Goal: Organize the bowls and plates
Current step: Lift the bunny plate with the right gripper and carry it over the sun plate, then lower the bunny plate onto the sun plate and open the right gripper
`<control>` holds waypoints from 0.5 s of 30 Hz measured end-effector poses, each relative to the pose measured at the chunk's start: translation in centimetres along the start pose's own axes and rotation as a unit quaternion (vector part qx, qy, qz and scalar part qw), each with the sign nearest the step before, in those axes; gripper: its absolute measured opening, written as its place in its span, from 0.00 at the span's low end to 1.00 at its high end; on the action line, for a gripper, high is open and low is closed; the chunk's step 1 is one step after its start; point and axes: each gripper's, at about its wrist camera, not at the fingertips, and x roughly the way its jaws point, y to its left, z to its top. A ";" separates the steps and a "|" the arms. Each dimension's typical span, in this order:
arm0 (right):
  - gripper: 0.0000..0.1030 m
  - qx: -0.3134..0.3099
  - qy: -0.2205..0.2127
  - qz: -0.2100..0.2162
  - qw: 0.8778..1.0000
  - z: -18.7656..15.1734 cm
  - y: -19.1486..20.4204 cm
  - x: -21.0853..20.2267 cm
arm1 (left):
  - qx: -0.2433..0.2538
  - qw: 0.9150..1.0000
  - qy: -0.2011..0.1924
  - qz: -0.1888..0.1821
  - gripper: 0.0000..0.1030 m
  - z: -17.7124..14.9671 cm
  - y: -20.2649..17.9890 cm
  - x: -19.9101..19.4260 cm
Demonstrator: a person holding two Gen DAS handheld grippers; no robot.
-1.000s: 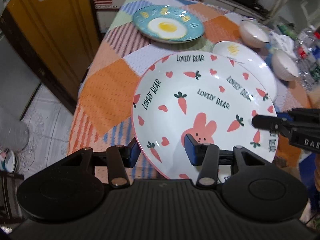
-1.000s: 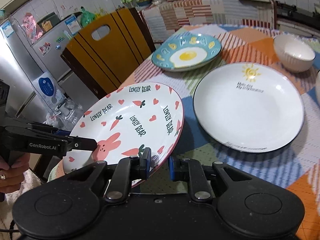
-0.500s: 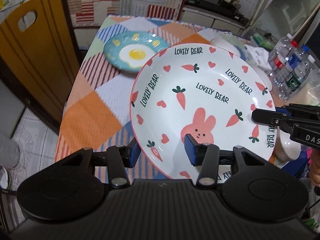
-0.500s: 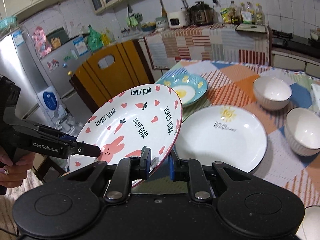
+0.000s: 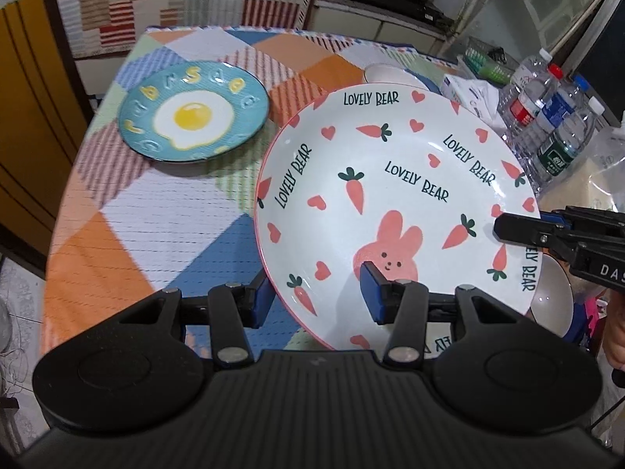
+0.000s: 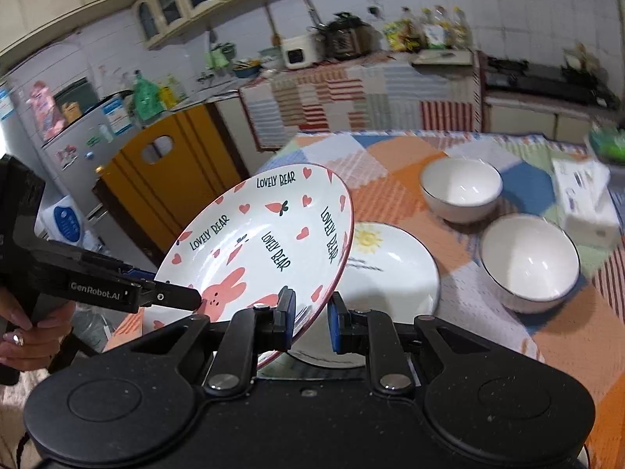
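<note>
sun plate [image 6: 394, 269]: partly hidden | bottles [image 5: 554, 125]: labels unreadable

Tilted rabbit-and-carrot plate [image 5: 398, 179] aloft over sun plate [image 6: 390, 262]

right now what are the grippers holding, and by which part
Both hold the bunny plate by its rim: left gripper at the near edge, right gripper at the opposite edge.

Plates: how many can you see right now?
3. The bunny plate is held up by both grippers, the egg plate sits on the table's far left, the sun plate lies beneath the bunny plate.
</note>
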 end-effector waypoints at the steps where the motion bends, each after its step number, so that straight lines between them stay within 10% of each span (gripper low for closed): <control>1: 0.21 0.004 0.002 -0.003 1.000 -0.1 -0.4 0.2 | -0.004 1.000 0.005 -0.002 0.44 0.1 0.0 0.6; 15: 0.20 0.035 0.044 -0.030 0.998 -0.8 -4.7 3.7 | -0.028 0.998 0.050 0.000 0.44 1.4 -0.5 6.4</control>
